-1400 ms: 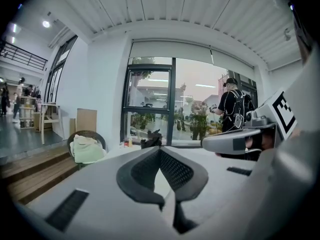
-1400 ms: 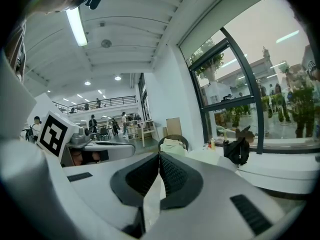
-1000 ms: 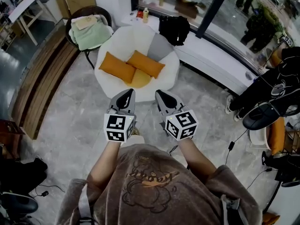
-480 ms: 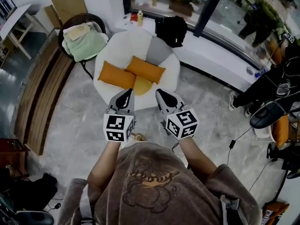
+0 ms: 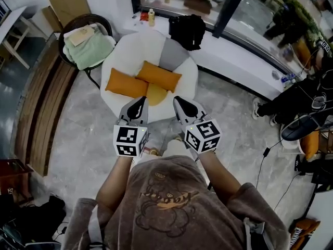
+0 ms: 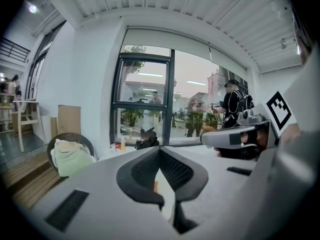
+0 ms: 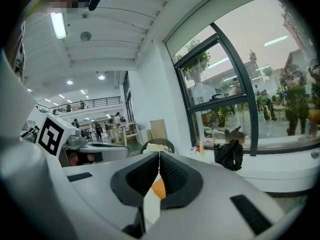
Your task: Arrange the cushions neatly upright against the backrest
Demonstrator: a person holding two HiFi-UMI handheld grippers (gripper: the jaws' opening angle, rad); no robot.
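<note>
A round white armchair [image 5: 119, 56] holds two orange cushions lying flat, one on the left [image 5: 125, 84] and one on the right [image 5: 158, 75]. A yellow cushion [image 5: 155, 94] lies under them at the seat's front. A grey cushion [image 5: 174, 56] leans on the backrest. My left gripper [image 5: 139, 102] and right gripper [image 5: 179, 102] hover side by side just short of the seat's front edge, both shut and empty. In the left gripper view the left gripper [image 6: 160, 151] shows its tips touching. The right gripper [image 7: 159, 156] is the same, with an orange cushion [image 7: 158, 188] glimpsed behind it.
A wicker chair with a green towel [image 5: 88, 46] stands left of the armchair. A black bag [image 5: 186, 30] and a bottle [image 5: 151, 17] sit on the white window ledge [image 5: 239, 61]. A wooden bench [image 5: 41, 103] runs along the left. A person with gear [image 5: 307, 103] stands at the right.
Both grippers have moved forward toward the armchair, which now lies closer beneath them. Their jaws stay shut, and the cushions have not moved.
</note>
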